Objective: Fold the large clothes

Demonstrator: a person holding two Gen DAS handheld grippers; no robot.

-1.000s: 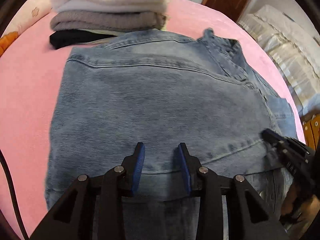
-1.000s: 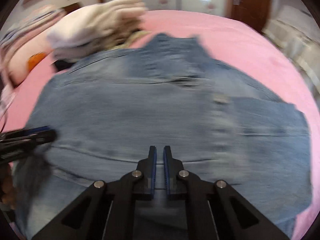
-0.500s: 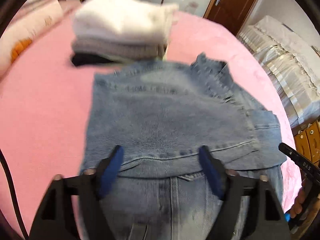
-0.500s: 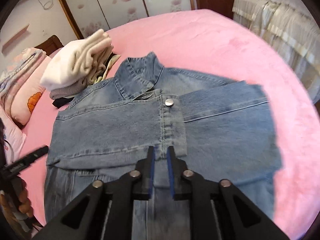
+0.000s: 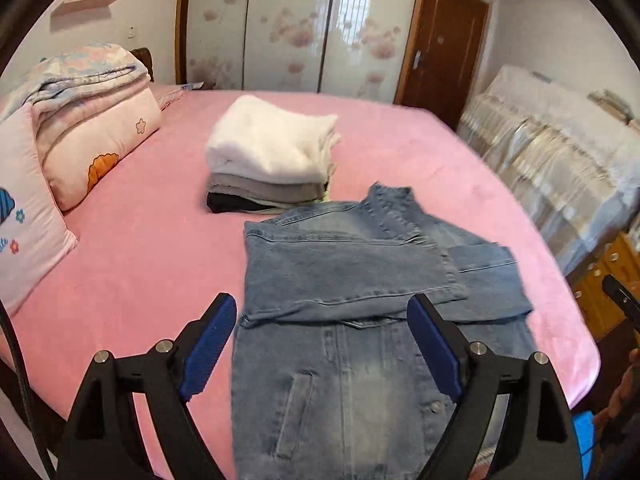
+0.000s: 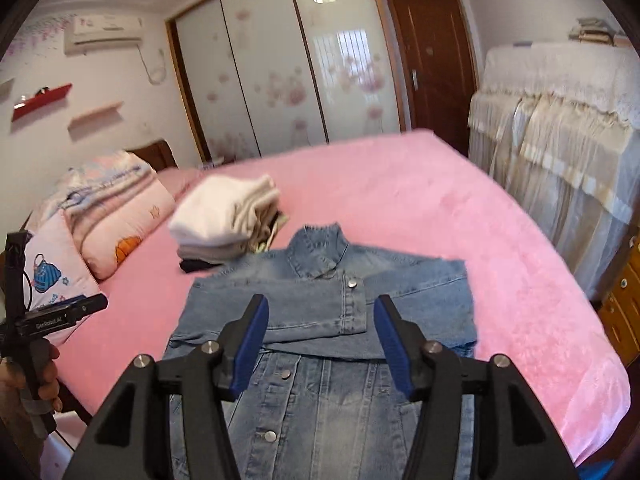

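Left claw gapes wide, its blue pads holding nothing, raised above the denim jacket that lies on the pink bed with both sleeves folded across its chest, near a stack of folded clothes. From the right wrist, the right claw is likewise spread wide and empty over the jacket, touching no cloth.

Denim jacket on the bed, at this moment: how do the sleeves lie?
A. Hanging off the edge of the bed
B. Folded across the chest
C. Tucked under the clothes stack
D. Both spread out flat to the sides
B: on the denim jacket, the sleeves lie folded across the chest below the collar, and both open grippers hold nothing.
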